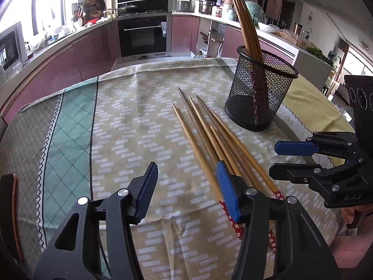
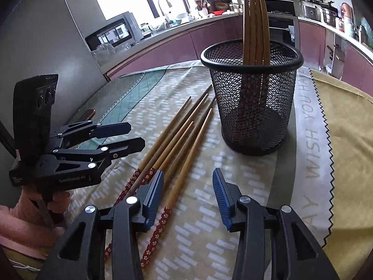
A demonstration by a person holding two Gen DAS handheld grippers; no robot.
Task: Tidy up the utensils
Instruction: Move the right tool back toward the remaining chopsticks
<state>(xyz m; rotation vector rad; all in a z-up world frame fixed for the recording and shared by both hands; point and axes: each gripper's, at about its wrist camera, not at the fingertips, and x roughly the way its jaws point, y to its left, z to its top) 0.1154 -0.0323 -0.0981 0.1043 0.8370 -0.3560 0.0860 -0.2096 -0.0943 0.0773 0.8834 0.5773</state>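
Left wrist view first: the left gripper (image 1: 187, 190) is spread wide with nothing in it, hanging just over the tablecloth (image 1: 130, 126). Its right finger sits right on top of the handle end of the loose chopsticks (image 1: 209, 135), which lie fanned out flat in front of the mesh cup (image 1: 258, 93), tips pointing away from the camera. The cup stands upright and already has a bunch of chopsticks in it (image 1: 247, 28), leaning against the rim. Off to the cup's near right side you can see the right gripper (image 1: 277, 158), fingers only a little apart and empty.

Right wrist view: the right gripper (image 2: 187, 196) looks open and empty, low over the cloth just short of the cup (image 2: 251, 98). The loose chopsticks (image 2: 177, 140) lie to the cup's left, red flowered handles toward the camera, one stick running between the fingers but not pinched. The left gripper (image 2: 134, 135) hovers further left of the cup, narrow gap, holding nothing.

So I'd say we're mid-job: some sticks stowed, the next pickup not started. Next move probably means closing on one stick near its handle, then tipping it upright to clear the cup's rim.
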